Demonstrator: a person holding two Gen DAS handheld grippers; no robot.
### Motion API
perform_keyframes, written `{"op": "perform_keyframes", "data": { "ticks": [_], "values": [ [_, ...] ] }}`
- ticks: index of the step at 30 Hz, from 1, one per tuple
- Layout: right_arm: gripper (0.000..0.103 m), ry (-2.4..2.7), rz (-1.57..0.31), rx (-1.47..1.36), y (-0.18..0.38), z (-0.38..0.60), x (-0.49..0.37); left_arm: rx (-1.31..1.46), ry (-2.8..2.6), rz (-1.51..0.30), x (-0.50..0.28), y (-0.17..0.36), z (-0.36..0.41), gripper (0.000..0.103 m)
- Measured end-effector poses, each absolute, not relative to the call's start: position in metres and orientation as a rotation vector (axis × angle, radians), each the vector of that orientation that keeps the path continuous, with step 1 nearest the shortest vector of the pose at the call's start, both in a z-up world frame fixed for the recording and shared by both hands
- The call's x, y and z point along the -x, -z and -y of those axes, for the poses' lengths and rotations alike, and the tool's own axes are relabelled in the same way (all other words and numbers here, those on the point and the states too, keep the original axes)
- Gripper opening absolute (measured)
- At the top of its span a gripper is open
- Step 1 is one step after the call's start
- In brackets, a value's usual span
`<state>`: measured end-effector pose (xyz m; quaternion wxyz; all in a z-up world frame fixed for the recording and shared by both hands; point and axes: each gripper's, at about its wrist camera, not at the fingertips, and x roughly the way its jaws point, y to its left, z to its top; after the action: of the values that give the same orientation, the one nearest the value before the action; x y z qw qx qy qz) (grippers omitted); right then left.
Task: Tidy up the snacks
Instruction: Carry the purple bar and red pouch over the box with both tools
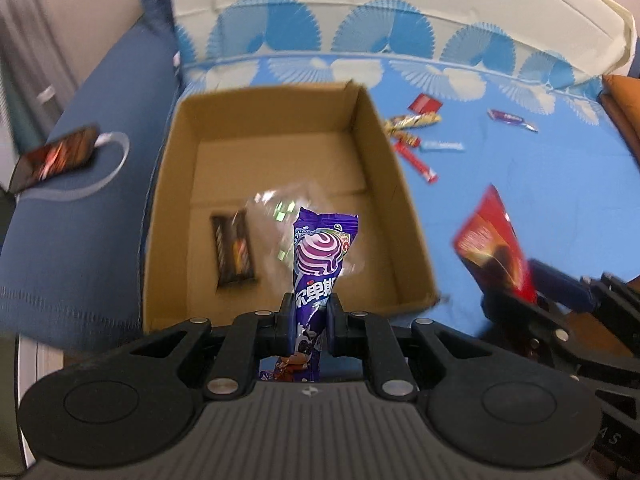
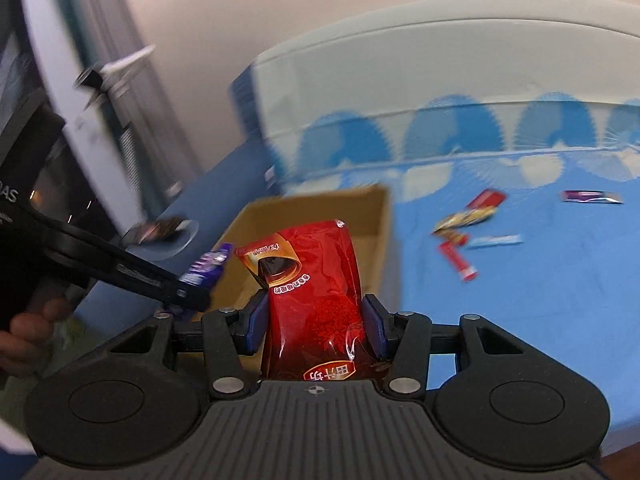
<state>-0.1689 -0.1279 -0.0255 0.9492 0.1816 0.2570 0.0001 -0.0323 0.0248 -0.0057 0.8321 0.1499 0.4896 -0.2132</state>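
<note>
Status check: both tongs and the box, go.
Left tongs shut on purple snack pack, above cardboard box. Right tongs shut on red pouch. Nothing in the way.

I've got a purple swirl-printed lollipop packet (image 1: 320, 264) pinched upright over the open cardboard box (image 1: 376, 132), where a dark bar (image 1: 234, 250) and a clear wrapper (image 1: 276, 208) lie on the floor. A red pouch (image 2: 316, 292) stands clamped beside it. Loose snacks (image 1: 416, 136) lie scattered on the blue sheet, right of the box
</note>
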Motion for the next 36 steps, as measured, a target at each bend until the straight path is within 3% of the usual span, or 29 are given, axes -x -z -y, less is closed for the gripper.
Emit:
{"op": "perform_keyframes", "data": {
  "ticks": [12, 36],
  "values": [
    [0.052, 0.003, -0.556, -0.207, -0.006, 0.075, 0.194, -0.266, 0.462, -0.967, 0.073, 0.009, -0.064, 0.016],
    [0.052, 0.004, -0.578, -0.149, -0.008, 0.066, 0.188, -0.208, 0.453, -0.945, 0.065, 0.001, -0.071, 0.016]
  ]
}}
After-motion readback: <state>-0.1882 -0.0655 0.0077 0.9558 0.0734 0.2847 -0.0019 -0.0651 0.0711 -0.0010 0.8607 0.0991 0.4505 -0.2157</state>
